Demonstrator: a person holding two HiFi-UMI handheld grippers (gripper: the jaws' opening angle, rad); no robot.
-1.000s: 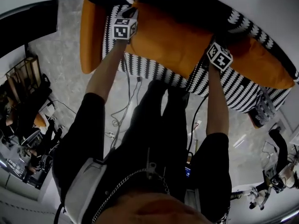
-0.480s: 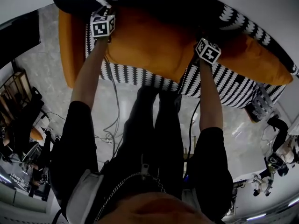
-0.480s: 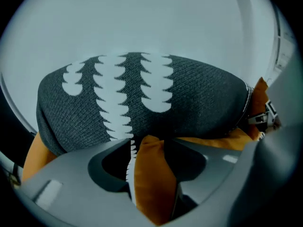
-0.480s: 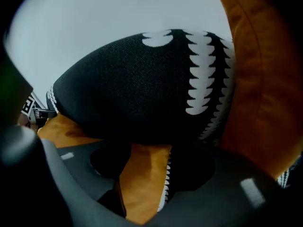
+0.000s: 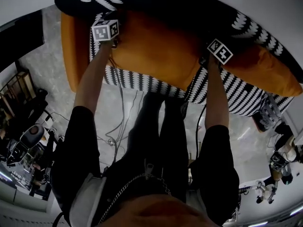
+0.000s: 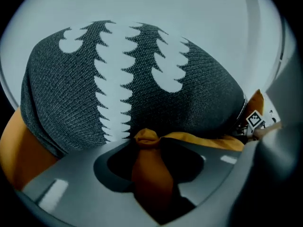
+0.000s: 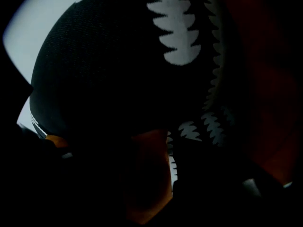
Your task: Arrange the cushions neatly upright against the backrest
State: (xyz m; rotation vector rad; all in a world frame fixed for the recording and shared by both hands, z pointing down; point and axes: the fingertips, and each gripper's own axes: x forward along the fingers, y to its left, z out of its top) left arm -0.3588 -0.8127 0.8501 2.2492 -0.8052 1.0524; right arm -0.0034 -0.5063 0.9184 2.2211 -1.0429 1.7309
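Big orange fabric cushion leans on the black knit backrest w/ white zigzag rows. Its top edge is just under the backrest's crest, its bottom edge out toward the person.

L gripper is at the cushion's top corner nearest the backrest's left end. R gripper is at the other top corner, approx mid-backrest.

Both sets of jaws stand apart. L is about half-wide, having just sprung open & then eased in a bit. R is wide, having just been opening. Each has a pinch of orange cloth standing loose in the gap, dark space either side, pads not pressing.

Step looks like the let-go after seating the cushion. To do it well, imo:
- Open L the rest of the way first, bc its corner tuft could snag.
- Draw both grippers straight back off the backrest together, not sideways, so the cushion isn't tugged fwd or twisted.
- Check it stands on its own before leaving.

Second orange cushion sits by the backrest's right end. Can't tell if it's properly upright, but it's prob. next. R gripper view is v. dark, so go by the head view there.
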